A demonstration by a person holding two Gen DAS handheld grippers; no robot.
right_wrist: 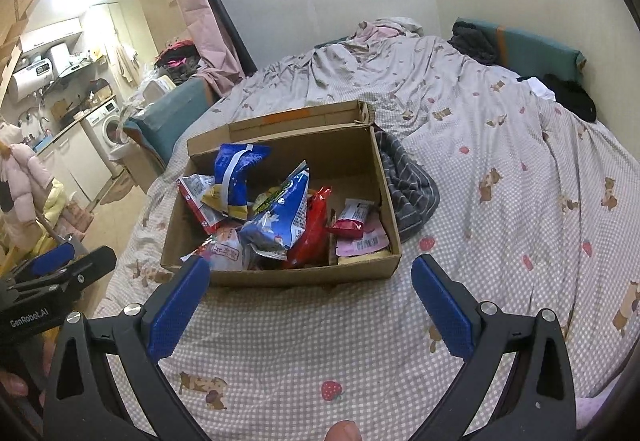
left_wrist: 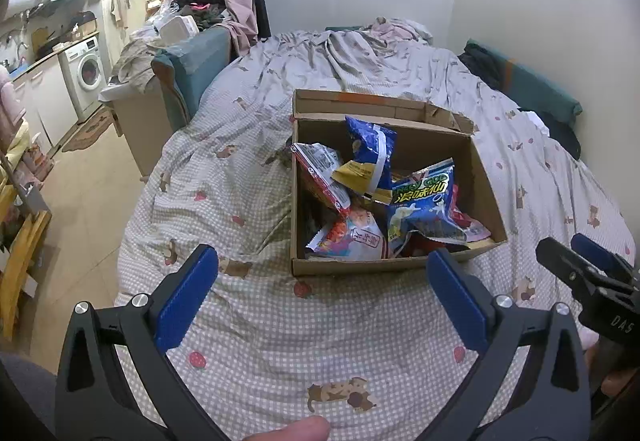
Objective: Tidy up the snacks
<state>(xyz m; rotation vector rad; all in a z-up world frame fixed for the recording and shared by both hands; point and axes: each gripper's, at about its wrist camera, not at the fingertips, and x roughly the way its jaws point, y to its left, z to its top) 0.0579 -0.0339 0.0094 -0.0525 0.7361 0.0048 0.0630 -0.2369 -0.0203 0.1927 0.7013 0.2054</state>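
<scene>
R gripper label "GenRobot.AI"

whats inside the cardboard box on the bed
The cardboard box holds a loose heap of snack packets: a tall blue bag, a blue-and-white bag, a red packet, a small pink pouch. Whatever lies under the heap is covered.

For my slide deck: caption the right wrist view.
Open right gripper hovers before a cardboard box of snack packets on a checked bedspread, left gripper alongside.
</scene>
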